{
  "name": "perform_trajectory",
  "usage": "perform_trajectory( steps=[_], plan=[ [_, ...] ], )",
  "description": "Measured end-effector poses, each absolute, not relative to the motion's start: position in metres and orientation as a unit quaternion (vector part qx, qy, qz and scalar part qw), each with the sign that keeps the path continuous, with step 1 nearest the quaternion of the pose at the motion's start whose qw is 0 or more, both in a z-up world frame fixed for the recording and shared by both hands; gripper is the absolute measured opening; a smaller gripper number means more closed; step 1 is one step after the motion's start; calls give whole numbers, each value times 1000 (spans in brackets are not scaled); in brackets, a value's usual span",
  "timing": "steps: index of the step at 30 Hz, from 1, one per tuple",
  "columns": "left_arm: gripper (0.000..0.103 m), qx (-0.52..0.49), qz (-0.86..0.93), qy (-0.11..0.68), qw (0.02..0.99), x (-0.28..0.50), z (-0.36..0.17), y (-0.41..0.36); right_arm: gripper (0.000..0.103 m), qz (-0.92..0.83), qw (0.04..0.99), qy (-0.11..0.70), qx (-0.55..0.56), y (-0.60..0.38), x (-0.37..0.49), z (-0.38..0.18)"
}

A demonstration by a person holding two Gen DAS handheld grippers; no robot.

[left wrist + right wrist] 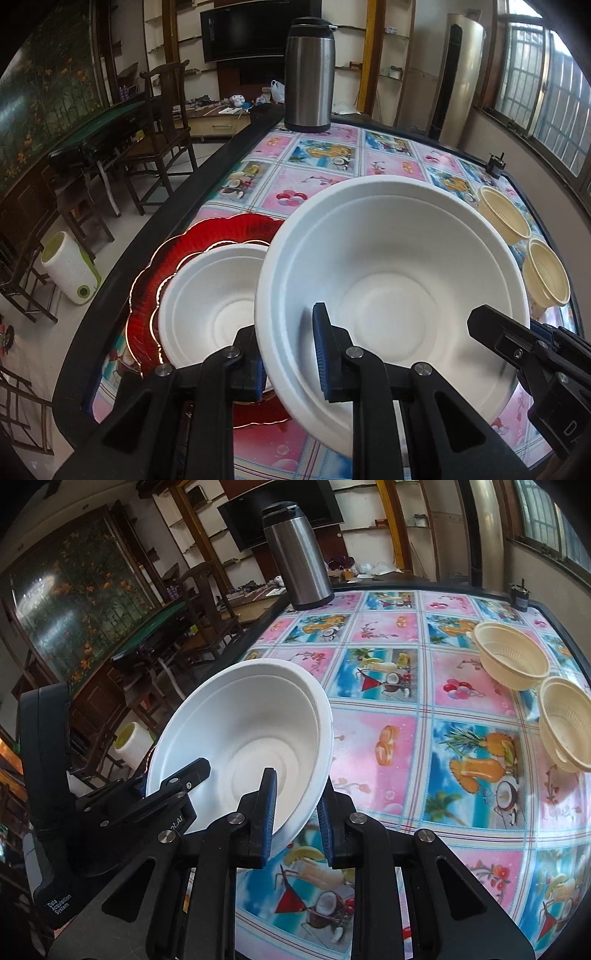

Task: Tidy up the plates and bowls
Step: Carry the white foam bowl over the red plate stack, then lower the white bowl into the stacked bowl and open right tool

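A large white bowl [391,280] hangs tilted above the table, gripped on both sides. My left gripper [291,354] is shut on its left rim. My right gripper [295,812] is shut on the opposite rim of the same bowl [251,738]; its finger shows in the left wrist view [491,328]. A second white bowl [210,306] sits in red scalloped plates [177,258] stacked at the table's left edge. Two cream strainer bowls [513,657] [565,723] sit at the right.
A steel thermos [309,70] stands at the far edge of the table with the colourful fruit-print cloth [406,686]. A small dark object [519,595] stands at the far right corner. Wooden chairs [162,140] and a white-green appliance [70,273] are on the floor left.
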State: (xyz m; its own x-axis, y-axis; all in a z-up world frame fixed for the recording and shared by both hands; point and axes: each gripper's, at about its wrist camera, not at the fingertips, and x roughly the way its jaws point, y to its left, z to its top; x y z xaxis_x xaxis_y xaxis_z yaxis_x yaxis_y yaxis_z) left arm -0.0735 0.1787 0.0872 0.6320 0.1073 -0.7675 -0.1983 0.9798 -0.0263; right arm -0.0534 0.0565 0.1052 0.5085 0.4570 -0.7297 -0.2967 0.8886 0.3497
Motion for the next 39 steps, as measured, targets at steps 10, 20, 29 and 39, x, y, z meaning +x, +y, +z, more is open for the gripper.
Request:
perform_trajectory(
  steps=[10, 20, 29, 39],
  plan=[
    [20, -83, 115, 407, 902, -81, 92, 222, 22, 253, 857, 446, 55, 108, -41, 110],
    [20, -106, 145, 416, 891, -73, 78, 255, 22, 269, 843, 464, 29, 155, -21, 98],
    [20, -106, 150, 432, 883, -69, 61, 263, 22, 266, 828, 493, 27, 167, -12, 70],
    [20, -111, 147, 436, 881, -71, 52, 266, 22, 258, 826, 501, 24, 171, -9, 62]
  ],
)
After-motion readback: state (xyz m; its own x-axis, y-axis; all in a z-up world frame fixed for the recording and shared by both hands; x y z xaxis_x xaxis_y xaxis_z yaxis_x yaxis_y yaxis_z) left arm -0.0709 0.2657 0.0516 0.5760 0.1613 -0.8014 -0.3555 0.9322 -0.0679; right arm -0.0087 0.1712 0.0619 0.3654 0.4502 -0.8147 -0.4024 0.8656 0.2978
